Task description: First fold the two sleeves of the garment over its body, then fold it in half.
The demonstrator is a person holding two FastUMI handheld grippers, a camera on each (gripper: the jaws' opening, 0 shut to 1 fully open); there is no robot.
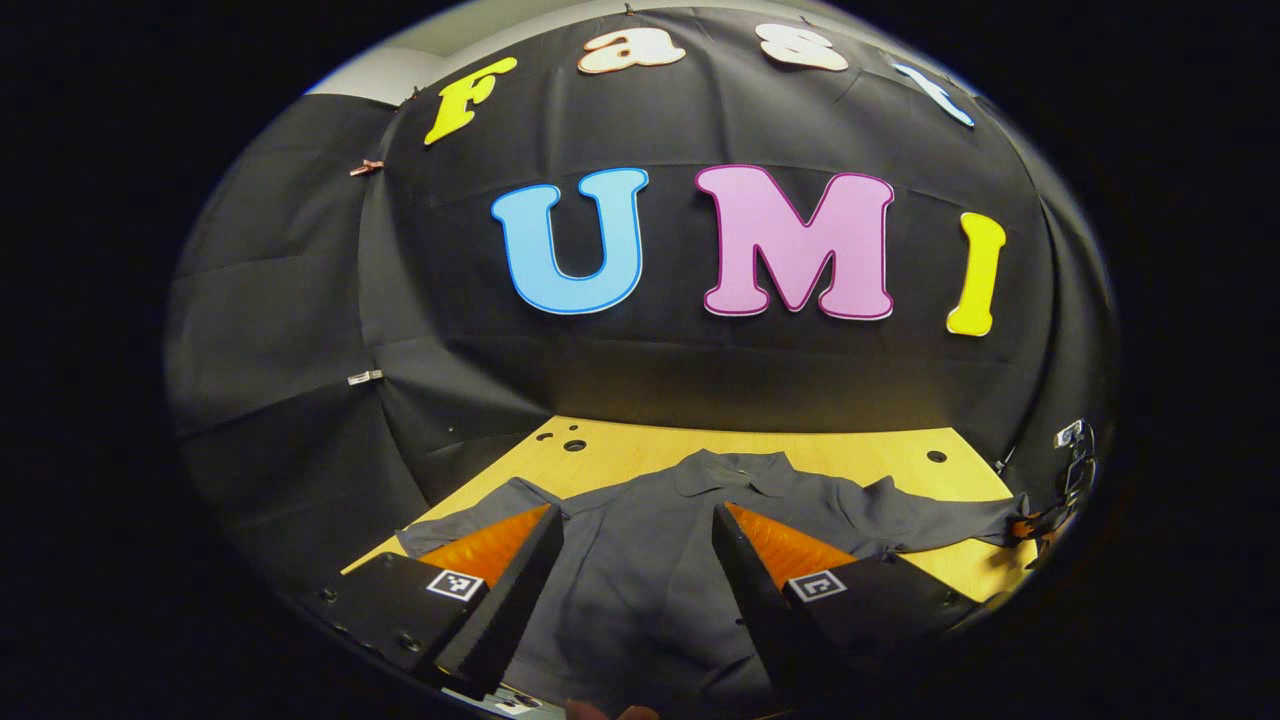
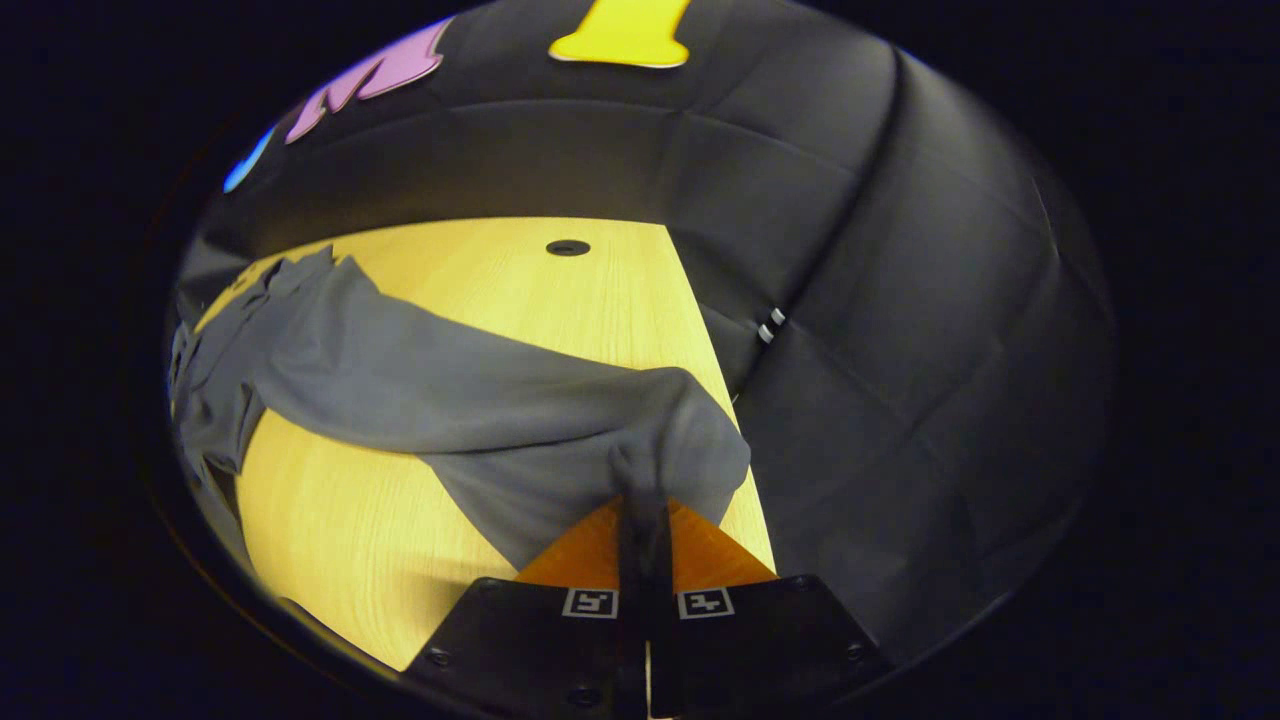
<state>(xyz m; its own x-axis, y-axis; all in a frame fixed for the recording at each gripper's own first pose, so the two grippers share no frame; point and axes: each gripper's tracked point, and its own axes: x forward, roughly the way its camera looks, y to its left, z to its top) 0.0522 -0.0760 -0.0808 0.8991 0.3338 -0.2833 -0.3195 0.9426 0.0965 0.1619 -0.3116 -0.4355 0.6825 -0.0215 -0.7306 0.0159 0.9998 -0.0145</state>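
Dark grey soft-cloth collared shirt point(image 1: 650, 560) lay flat on the light wooden table point(image 1: 620, 440), collar far, sleeves spread. Right hand-held gripper point(image 2: 640, 490) was clamped on the right sleeve cuff point(image 2: 670, 440) — fabric bunched, limp, light; best pinched at cuffs and hem. Left hand-held gripper point(image 1: 637, 540) hovered with fingers apart over the body. Black cloth booth wall point(image 1: 300, 300) behind.
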